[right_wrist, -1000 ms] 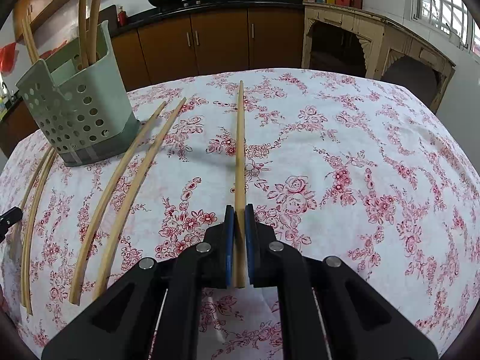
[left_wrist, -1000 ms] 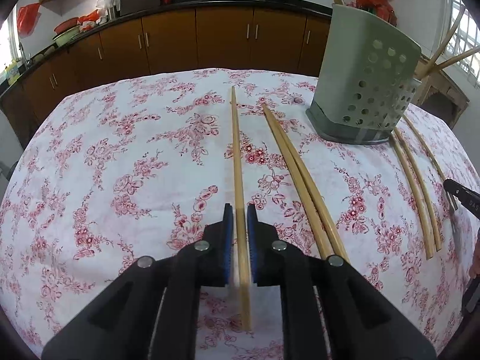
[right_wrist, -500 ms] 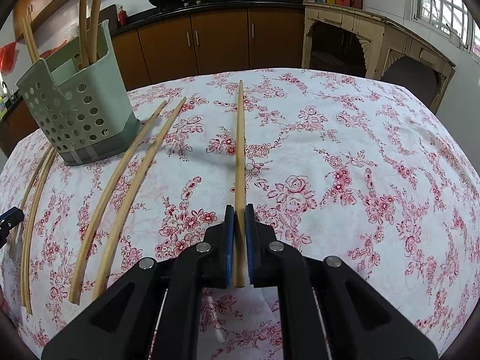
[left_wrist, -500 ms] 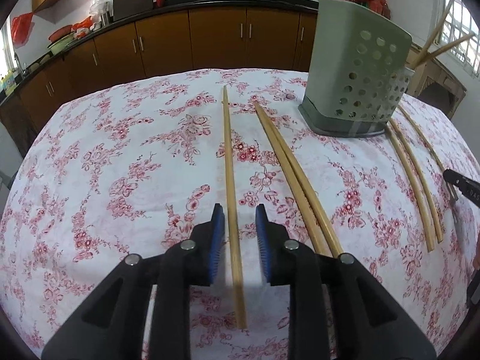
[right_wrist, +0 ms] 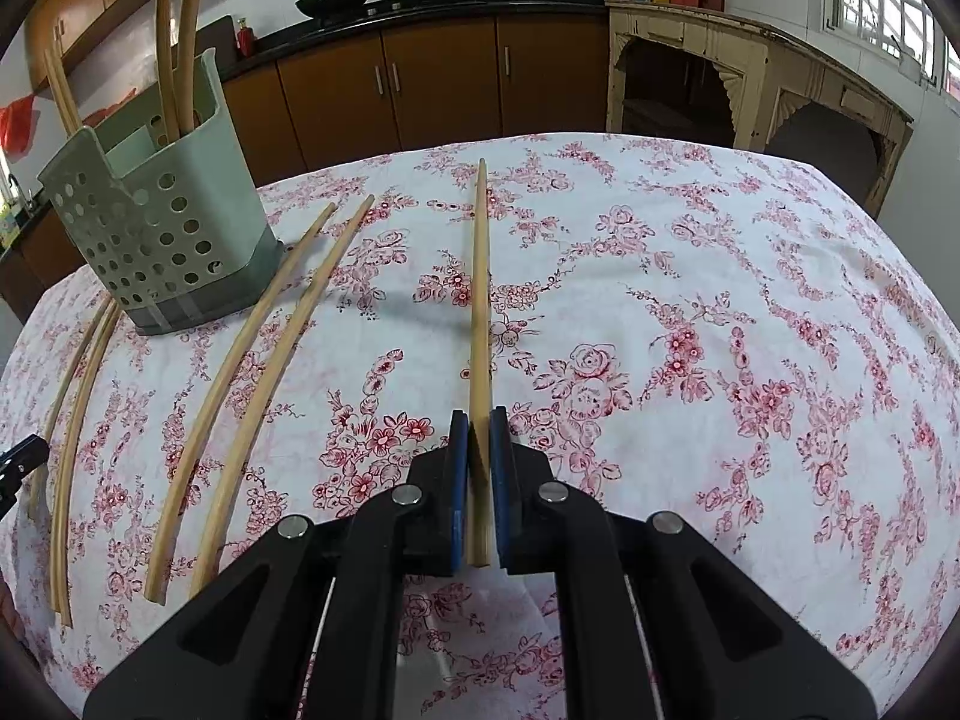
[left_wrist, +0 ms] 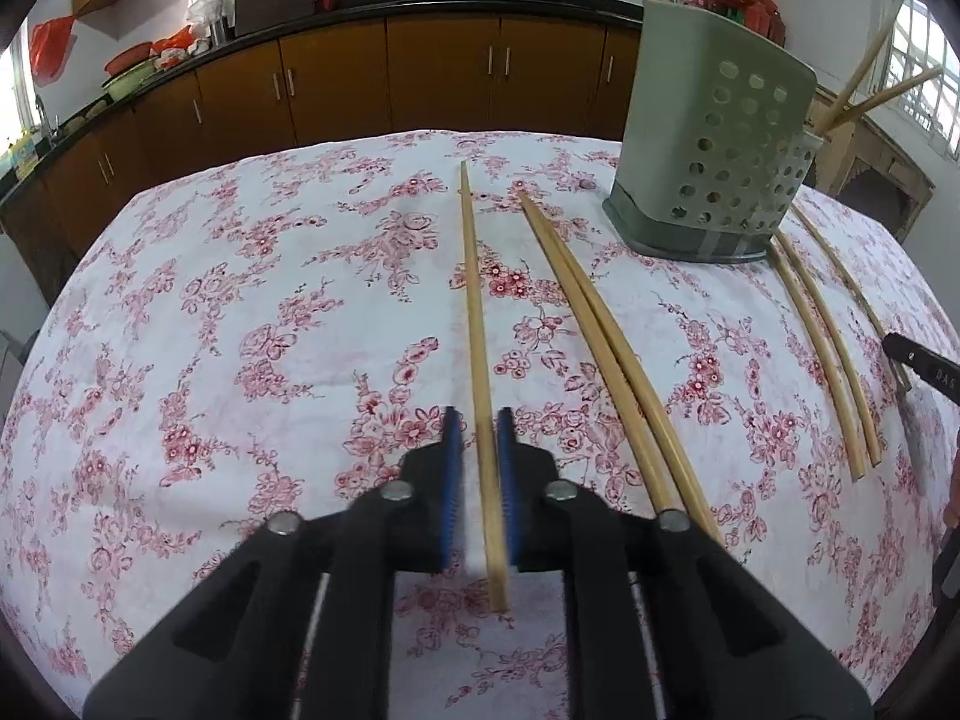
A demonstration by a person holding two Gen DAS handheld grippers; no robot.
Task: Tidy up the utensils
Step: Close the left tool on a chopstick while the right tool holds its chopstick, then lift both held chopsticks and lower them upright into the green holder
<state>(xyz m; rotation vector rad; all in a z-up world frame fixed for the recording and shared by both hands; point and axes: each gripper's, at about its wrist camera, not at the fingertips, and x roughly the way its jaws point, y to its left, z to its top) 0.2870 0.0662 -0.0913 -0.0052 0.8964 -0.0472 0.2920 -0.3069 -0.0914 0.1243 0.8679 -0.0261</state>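
A straight wooden chopstick (left_wrist: 474,300) lies on the flowered tablecloth (left_wrist: 270,312) and runs away from me. My left gripper (left_wrist: 480,420) straddles its near end, and the blue pads are closing onto it. My right gripper (right_wrist: 478,420) is shut on the near end of another chopstick (right_wrist: 480,270), which points toward the far table edge. The grey-green perforated utensil holder (left_wrist: 714,144) stands at the back right in the left wrist view. In the right wrist view the holder (right_wrist: 162,234) is at the back left, with several chopsticks (right_wrist: 174,42) upright in it.
Two chopsticks (left_wrist: 600,324) lie side by side just right of my left gripper. More loose chopsticks (left_wrist: 822,348) lie past the holder. In the right wrist view one pair (right_wrist: 264,360) and another pair (right_wrist: 78,396) lie left of my right gripper. Brown kitchen cabinets (right_wrist: 444,78) stand behind the table.
Half a second ago the left jaws stood spread around the chopstick; now they have closed back in on it. The right gripper and its chopstick have not moved.
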